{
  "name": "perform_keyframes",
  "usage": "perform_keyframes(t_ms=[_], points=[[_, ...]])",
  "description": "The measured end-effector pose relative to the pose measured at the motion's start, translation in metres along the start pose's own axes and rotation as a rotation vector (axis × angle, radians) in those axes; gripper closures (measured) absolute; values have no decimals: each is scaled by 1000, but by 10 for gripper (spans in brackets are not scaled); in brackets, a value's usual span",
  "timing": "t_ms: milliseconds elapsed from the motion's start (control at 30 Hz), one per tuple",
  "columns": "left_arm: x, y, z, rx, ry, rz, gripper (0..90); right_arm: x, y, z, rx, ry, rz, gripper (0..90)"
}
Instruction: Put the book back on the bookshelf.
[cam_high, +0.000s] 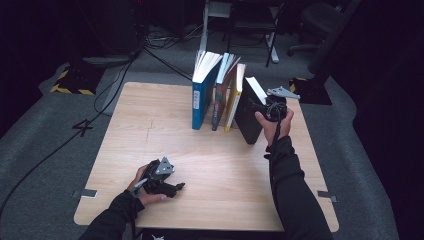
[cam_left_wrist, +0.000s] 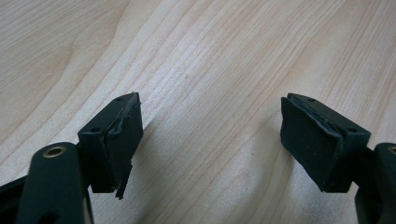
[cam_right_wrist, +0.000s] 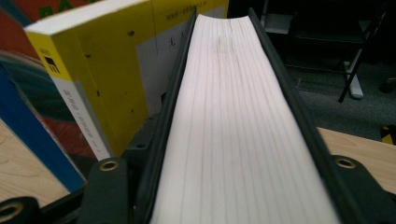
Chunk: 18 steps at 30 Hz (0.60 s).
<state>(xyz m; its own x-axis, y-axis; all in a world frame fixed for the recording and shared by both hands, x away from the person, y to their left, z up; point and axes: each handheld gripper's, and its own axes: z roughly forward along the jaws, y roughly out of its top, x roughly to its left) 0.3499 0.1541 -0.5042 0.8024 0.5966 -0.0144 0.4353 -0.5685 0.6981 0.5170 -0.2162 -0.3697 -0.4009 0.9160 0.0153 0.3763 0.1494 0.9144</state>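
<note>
Left hand-held gripper (cam_high: 176, 187) just rests near the table's (cam_high: 150, 115) front edge, jaws wide apart, nothing in them. Blue book (cam_high: 201, 97) and yellow book (cam_high: 232, 102) stand by the far edge; the right hand-held gripper (cam_high: 256, 106) straddles the black book (cam_high: 247, 119), seemingly propping it against them.

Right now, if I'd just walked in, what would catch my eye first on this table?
Probably the row of upright books at the table's far edge, where the right gripper straddles the black book at the row's right end, beside the yellow book. Nearer the person, the left gripper rests low on the bare wood, jaws open and holding nothing.
</note>
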Motion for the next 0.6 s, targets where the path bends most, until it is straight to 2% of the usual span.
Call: perform_keyframes(t_ms=[233, 400, 600], points=[[0, 0, 0, -2, -1, 1, 217, 0, 8, 0, 53, -6, -22, 476], [0, 0, 0, -2, -2, 1, 217, -3, 14, -1, 45, -23, -25, 524], [0, 0, 0, -2, -6, 4, 217, 3, 21, 8, 32, -82, -17, 531]])
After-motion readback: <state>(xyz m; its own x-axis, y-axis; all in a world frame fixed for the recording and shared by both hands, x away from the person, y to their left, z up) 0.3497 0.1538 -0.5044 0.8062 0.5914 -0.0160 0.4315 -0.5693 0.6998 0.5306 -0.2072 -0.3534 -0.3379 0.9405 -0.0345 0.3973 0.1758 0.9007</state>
